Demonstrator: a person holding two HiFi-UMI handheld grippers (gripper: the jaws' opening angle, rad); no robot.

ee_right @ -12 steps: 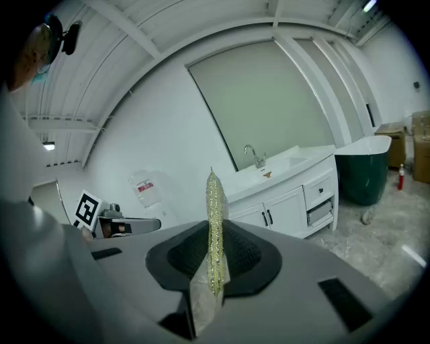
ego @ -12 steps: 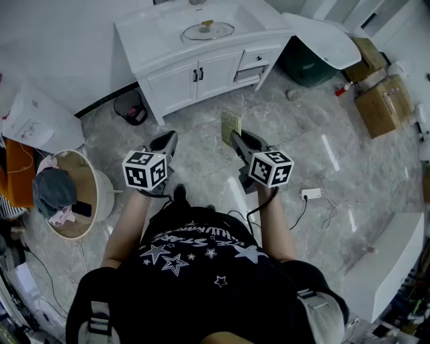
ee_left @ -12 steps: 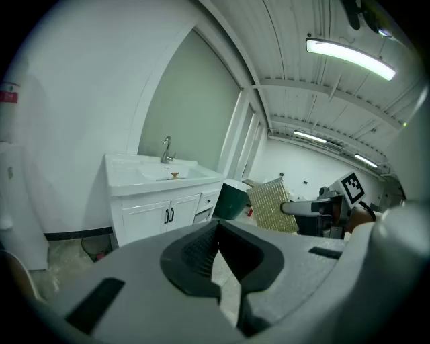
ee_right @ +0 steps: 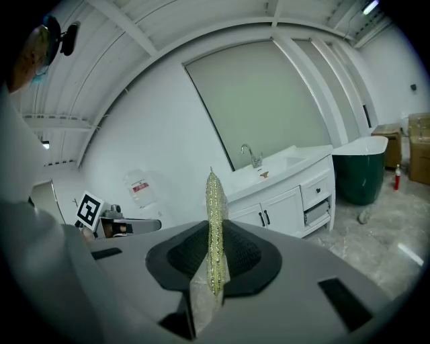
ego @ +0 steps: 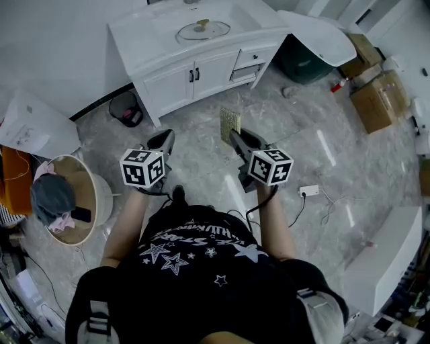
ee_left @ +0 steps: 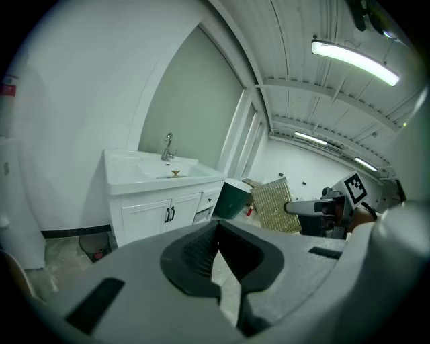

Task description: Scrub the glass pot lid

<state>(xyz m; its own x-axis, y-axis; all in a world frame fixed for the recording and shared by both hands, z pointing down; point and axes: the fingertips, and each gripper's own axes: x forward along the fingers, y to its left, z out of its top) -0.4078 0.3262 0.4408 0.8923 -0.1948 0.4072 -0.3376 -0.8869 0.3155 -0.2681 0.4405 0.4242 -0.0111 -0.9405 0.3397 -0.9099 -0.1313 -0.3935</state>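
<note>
**Lid sits in the sink; pad is in the right gripper**

The person stands on the marble floor (ego: 201,161), facing a white vanity (ego: 195,74) and well apart from it. The lid (ego: 203,29) lies in the sink (ego: 175,20) set into the vanity's tabletop (ego: 138,44), gold knob up, in front of the tap (ee_left: 167,144).

The right gripper (ego: 234,138) has its fingers closed on a gold pad (ee_right: 214,222). The pad stands upright and edge-on in the right gripper view, reaching above the fingertips. The left gripper (ego: 164,140) has its fingers closed with nothing between them (only a sliver of floor shows through the notch). The two grippers are side by side, apart, both pointing toward the vanity.

Little of the writing can be read. Each cube (ego: 142,168) carries black-and-white square markers, no letters. The black shirt (ego: 195,269) has white stars and a line of lettering that seems to include "STAR"; the rest is too warped to read. A red label (ee_right: 138,187) on a white item by the wall is too small to read.

A black bin (ego: 125,107) stands by the vanity's left end and a dark green tub (ego: 306,64) by its right. Cardboard boxes (ego: 376,104) lie beyond the tub. A round basket (ego: 94,195) of clothes is at the person's left.
</note>
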